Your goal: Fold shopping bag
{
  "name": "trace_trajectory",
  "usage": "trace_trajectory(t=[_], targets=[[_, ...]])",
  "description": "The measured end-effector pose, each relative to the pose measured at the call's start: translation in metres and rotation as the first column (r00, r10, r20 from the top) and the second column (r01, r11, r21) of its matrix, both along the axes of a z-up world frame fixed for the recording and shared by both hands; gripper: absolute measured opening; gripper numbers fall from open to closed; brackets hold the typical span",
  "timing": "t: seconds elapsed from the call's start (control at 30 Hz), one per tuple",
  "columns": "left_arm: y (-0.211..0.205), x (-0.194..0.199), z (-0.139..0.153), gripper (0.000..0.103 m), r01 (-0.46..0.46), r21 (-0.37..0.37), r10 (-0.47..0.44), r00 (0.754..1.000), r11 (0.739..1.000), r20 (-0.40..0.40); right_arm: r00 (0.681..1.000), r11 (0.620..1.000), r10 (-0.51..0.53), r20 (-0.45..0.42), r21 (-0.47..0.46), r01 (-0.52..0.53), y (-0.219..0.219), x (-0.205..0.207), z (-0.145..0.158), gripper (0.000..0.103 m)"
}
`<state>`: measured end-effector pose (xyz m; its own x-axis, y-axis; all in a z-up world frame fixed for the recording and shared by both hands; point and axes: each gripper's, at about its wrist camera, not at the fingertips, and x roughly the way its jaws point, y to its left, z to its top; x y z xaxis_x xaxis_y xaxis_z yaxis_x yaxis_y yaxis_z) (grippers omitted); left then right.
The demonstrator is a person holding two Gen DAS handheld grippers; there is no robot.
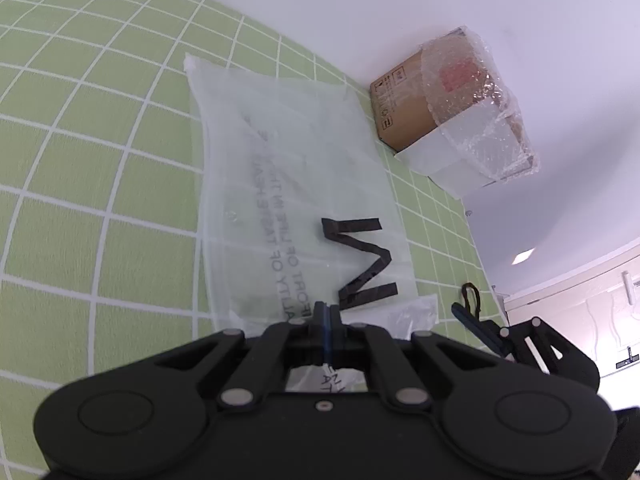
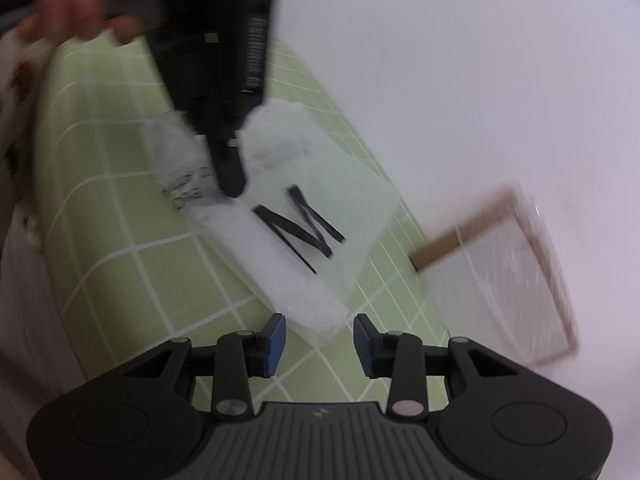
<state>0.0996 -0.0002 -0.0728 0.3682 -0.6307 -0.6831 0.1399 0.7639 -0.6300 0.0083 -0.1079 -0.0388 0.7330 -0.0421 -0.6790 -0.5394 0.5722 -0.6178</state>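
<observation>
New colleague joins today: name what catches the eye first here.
The translucent shopping bag with a black taped M lies flat on the green grid mat. Beyond its far corner stands a bubble-wrapped cardboard box. The left claw pinches the bag's near edge.

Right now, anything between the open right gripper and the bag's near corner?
Nothing visible. The right gripper has only green checked cloth before the bag corner; the left gripper pins the bag farther up.

Right wrist view motion-blurred — cardboard box smeared, bag print unreadable.
</observation>
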Motion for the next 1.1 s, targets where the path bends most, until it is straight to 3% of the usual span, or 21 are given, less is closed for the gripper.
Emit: trace_trajectory(t=[0.27,0.43,0.57,0.73,0.97,1.1], targets=[[0.0,0.004,-0.001,0.002,0.027,-0.003,-0.027,1.0,1.0,-0.01,0.985,0.981,0.168,0.026,-0.1,-0.165,0.017,0.002,-0.009,0.04],[0.0,0.008,-0.001,0.002,0.041,-0.006,-0.041,0.999,0.999,-0.025,0.976,0.976,0.202,0.075,-0.101,-0.194,0.026,0.003,-0.009,0.04],[-0.001,0.008,0.0,0.002,0.053,0.005,-0.053,0.998,0.999,-0.024,0.965,0.959,0.256,0.052,-0.141,-0.246,0.03,-0.001,-0.014,0.039],[0.001,0.012,-0.003,0.002,0.063,-0.015,-0.063,0.997,0.998,-0.041,0.972,0.968,0.235,0.034,-0.097,-0.23,0.03,0.008,-0.009,0.041],[-0.006,0.013,0.002,0.002,0.096,0.036,-0.095,0.995,0.995,-0.018,0.972,0.974,0.209,0.106,-0.11,-0.198,0.038,0.014,-0.009,0.043],[-0.004,0.014,-0.001,0.002,0.091,0.015,-0.09,0.996,0.996,-0.028,0.976,0.976,0.189,0.104,-0.129,-0.176,0.036,0.019,-0.009,0.044]])
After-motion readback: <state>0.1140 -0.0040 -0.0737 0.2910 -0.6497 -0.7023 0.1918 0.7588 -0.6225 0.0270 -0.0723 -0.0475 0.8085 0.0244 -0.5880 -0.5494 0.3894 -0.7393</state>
